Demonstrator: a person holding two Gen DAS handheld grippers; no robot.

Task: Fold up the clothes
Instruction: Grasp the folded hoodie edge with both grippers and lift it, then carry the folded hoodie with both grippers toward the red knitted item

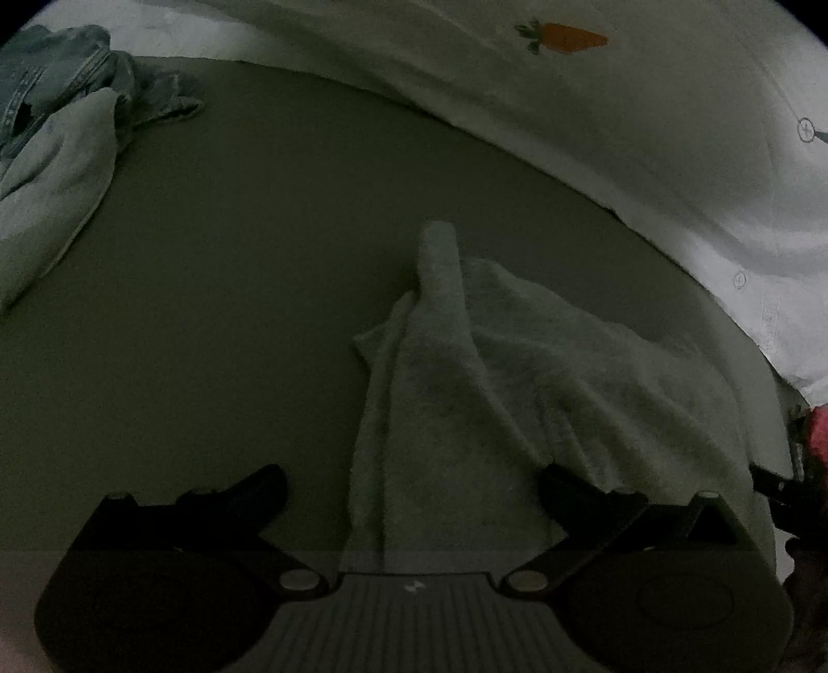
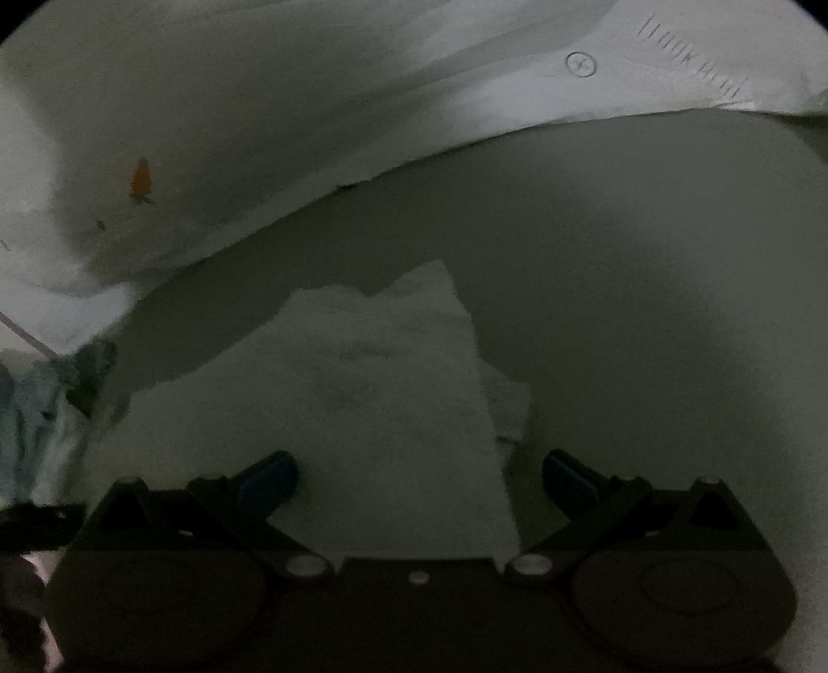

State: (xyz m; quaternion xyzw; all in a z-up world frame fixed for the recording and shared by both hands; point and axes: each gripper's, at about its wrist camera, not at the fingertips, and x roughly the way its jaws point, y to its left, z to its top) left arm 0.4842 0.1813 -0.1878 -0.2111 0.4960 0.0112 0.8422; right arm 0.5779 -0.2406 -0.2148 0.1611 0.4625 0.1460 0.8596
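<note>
A pale crumpled towel [image 1: 466, 372] lies on the grey-green sheet [image 1: 233, 310], with one ridge of cloth running away from me. My left gripper [image 1: 414, 484] hangs over its near end, jaws spread wide, and the fingers do not press the cloth. In the right wrist view the same towel [image 2: 372, 393] shows a flatter folded face. My right gripper [image 2: 419, 471] stands open over its near edge. The left fingertip [image 2: 274, 473] sits above the cloth and the right one is just off its edge. The scene is dim.
A white quilt with a carrot print [image 1: 561, 37] bulges along the far side [image 2: 259, 129]. Blue jeans [image 1: 52, 77] and another pale cloth [image 1: 57, 176] lie heaped at the far left. Bare sheet [image 2: 647, 310] stretches to the right of the towel.
</note>
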